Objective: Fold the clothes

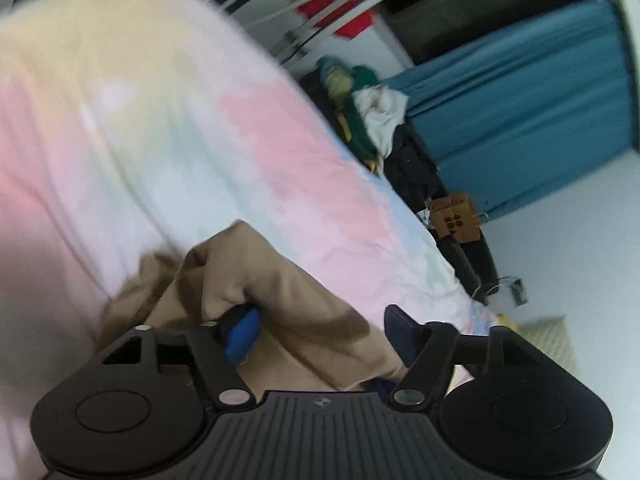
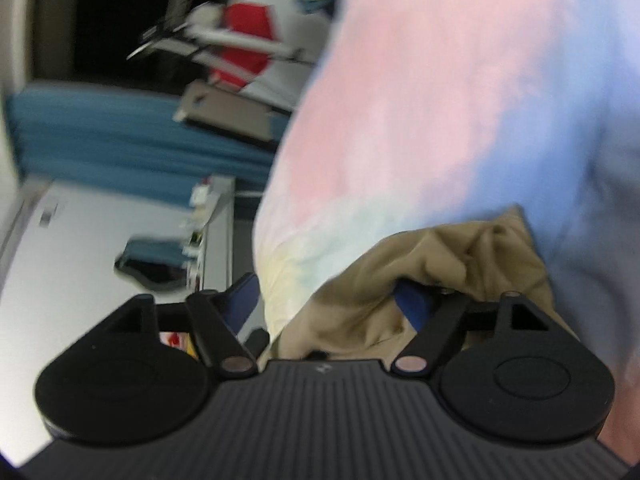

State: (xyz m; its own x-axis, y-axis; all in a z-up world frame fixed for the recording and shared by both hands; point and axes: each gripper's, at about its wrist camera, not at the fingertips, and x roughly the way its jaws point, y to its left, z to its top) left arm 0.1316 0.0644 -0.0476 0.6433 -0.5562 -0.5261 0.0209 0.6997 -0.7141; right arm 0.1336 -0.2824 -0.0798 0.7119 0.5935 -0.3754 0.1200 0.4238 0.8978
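Nearest, the left tool (image 1: 320, 328) stands spread wide, crumpled tan cloth garment (image 1: 256, 288) bunched between its blue pads. The right tool (image 2: 332, 300) gapes likewise, the same garment draped across it. Beyond the garment spreads a pastel tie-dye bedsheet (image 1: 168, 128); farther off, teal curtains (image 1: 520, 120).

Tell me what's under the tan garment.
The tan garment lies bunched on the pastel tie-dye bedspread, which shows all around it. A blue finger of the left hand-held gripper pokes beneath a fold. Anything else underneath is covered.
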